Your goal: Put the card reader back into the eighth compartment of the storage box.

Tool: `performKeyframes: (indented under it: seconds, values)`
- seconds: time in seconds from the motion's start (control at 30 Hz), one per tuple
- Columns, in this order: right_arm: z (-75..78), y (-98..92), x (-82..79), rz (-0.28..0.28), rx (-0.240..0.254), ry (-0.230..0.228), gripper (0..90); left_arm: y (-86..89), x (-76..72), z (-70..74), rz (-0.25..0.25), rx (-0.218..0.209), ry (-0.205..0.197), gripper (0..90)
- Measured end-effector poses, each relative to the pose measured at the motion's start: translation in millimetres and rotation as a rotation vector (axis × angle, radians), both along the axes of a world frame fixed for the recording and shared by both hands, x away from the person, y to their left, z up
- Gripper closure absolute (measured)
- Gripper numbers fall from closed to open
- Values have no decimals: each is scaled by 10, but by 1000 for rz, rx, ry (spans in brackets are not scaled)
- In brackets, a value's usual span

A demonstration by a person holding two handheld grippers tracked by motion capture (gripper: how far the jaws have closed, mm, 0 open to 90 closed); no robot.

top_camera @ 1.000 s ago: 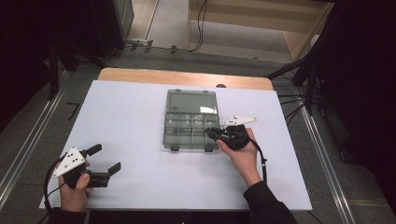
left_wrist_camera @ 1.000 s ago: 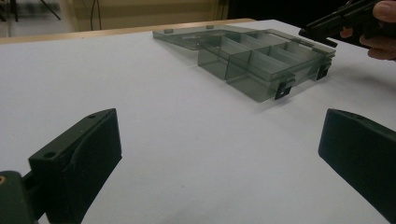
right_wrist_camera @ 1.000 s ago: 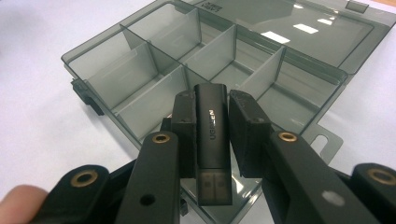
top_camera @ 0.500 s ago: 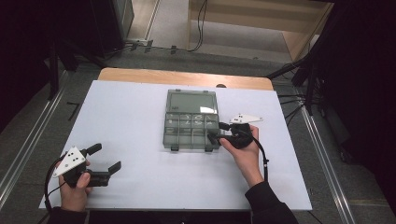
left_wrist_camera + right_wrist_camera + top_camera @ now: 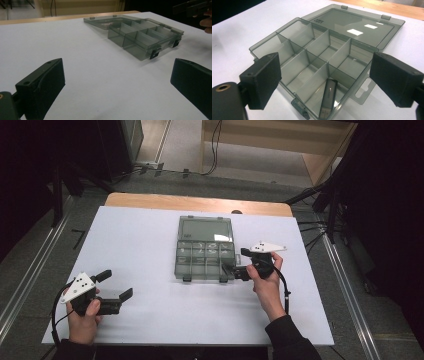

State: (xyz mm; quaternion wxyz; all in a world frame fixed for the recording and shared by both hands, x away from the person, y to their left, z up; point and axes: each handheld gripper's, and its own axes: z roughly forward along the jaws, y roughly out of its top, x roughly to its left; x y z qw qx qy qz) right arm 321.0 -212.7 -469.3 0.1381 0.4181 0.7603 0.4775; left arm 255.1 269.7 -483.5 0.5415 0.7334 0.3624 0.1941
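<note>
A clear grey compartment box (image 5: 200,265) lies open mid-table, its lid (image 5: 206,229) flat behind it. In the right gripper view a dark USB stick (image 5: 329,96) rests in the box's (image 5: 294,47) nearest compartment. My right gripper (image 5: 235,261) hovers at the box's front right corner. Its jaws have just been opening and now stand wide (image 5: 324,72), with the stick lying below them and touched by neither pad. My left gripper (image 5: 116,284) sits open near the front left of the table, nothing between its jaws (image 5: 117,80). It faces the box (image 5: 140,37) from a distance.
The white table top (image 5: 150,235) has a wooden strip (image 5: 150,200) along its far edge. Dark floor and stands surround the table. The right hand's gripper (image 5: 192,7) appears at the top right of the left gripper view.
The right gripper's jaws have spread apart at the box's front right corner. The left hand and the box have stayed put.
</note>
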Motion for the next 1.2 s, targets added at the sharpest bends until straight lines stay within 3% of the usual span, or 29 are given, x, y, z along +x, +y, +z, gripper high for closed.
performKeyframes:
  seconds: [0.47,0.63,0.73,0.87,1.2]
  values:
    - [53,-58,-18,-2,-31,-13,0,-107,118,62,-5,12,3,0]
    - [69,-108,-11,-15,-17,-14,0,-155,173,85,-13,9,6,0]
    - [76,-130,-6,-16,-13,-13,0,-167,204,94,-21,-30,18,0]
    - [89,-156,-9,-21,-12,-24,0,-225,250,121,-37,-7,19,0]
    - [86,-217,7,-27,9,-28,0,-406,400,201,-66,-9,6,0]
